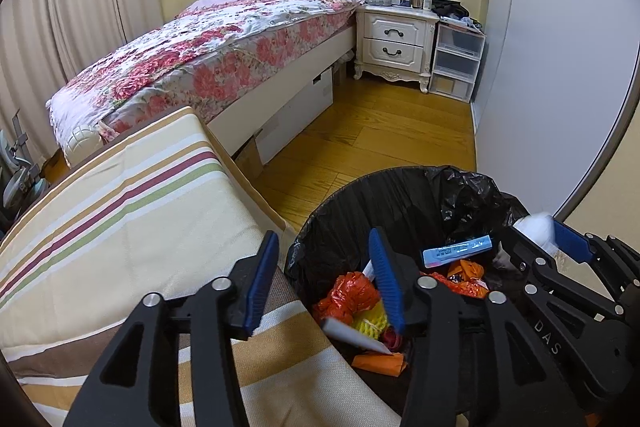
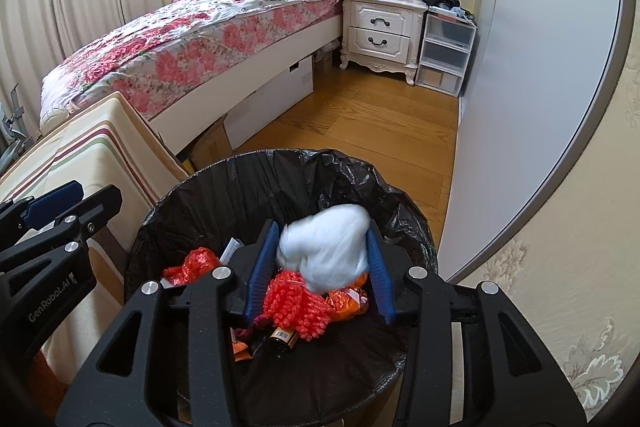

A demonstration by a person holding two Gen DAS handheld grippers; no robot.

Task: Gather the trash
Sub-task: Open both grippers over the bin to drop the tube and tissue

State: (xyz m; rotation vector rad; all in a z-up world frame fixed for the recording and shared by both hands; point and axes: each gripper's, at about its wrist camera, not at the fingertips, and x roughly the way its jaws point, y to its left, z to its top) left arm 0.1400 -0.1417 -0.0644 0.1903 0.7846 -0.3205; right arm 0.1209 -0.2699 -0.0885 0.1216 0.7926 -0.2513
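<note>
Tissue wad (image 2: 326, 253), blurred, between spread right tool (image 2: 320, 267) fingers over bin (image 2: 168, 227), perhaps loose.

Readable markings. "GenRobot.AI", in white letters, runs along the black arm of the left gripper (image 2: 52, 203), seen at the left edge of the right wrist view. "DAS", in pale capitals, stands on the black body of the right gripper (image 1: 560, 239), at the right of the left wrist view. The blue-and-white packet (image 1: 456, 249) in the bin carries print too small to read.
</note>
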